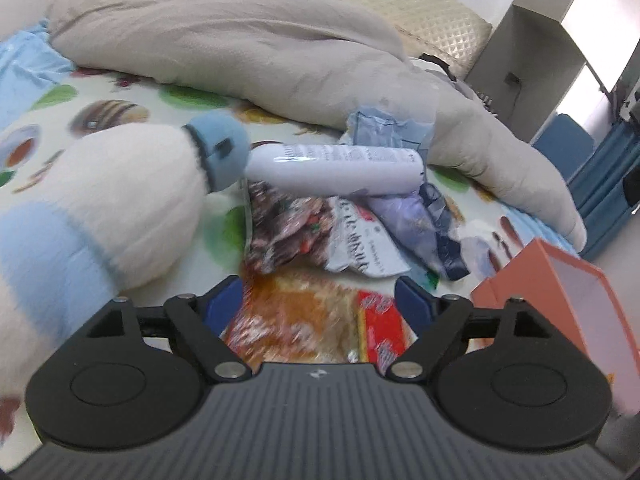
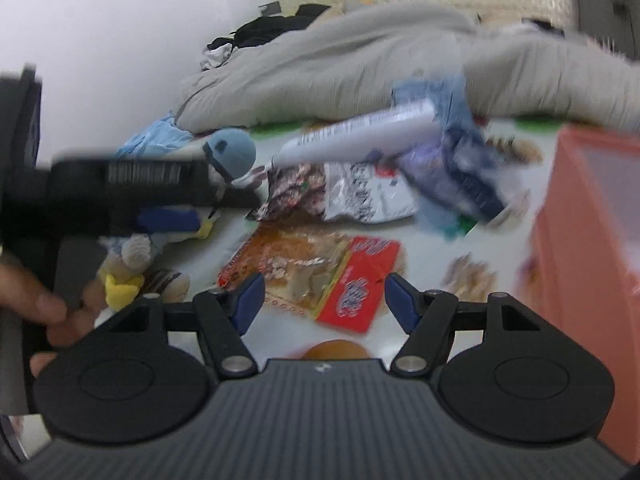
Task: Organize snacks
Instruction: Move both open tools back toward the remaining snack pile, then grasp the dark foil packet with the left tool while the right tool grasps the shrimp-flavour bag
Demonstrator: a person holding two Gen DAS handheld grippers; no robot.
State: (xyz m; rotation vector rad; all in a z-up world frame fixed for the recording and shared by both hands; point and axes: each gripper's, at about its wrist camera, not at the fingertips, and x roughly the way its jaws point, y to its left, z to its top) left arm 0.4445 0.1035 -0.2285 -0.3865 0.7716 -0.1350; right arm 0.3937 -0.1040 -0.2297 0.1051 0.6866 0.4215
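The left gripper (image 1: 320, 300) hangs over the bed with its blue-padded jaws spread wide and nothing pressed between them; under the gap lies a clear orange-and-red snack bag (image 1: 320, 328). The right gripper (image 2: 324, 302) is released too, jaws apart, over that red-ended bag (image 2: 316, 276), not touching it.

The snacks sit in 1 heap on a patterned sheet (image 1: 120, 96). Farthest back lies a white tube (image 1: 340, 170) on its side, with rows of small black print too blurred to read. Behind its right end is crumpled pale-blue wrapping (image 1: 384, 128). In front of the tube a brown-and-silver bag (image 1: 316, 236) lies flat; large dark characters on its white panel cannot be made out. To its right is a lilac-and-navy packet (image 1: 420, 232). The red end of the near bag carries a blue-and-white logo, unreadable through motion blur.

An open orange box (image 1: 568, 300) stands just right of the heap. A white-and-blue plush (image 1: 120, 208) lies left of it, its blue tip near the tube's end. A grey duvet (image 1: 240, 40) is bunched behind. In the right wrist view a hand (image 2: 36, 304) grips the left gripper's black handle, beside a small yellow toy (image 2: 124, 284).
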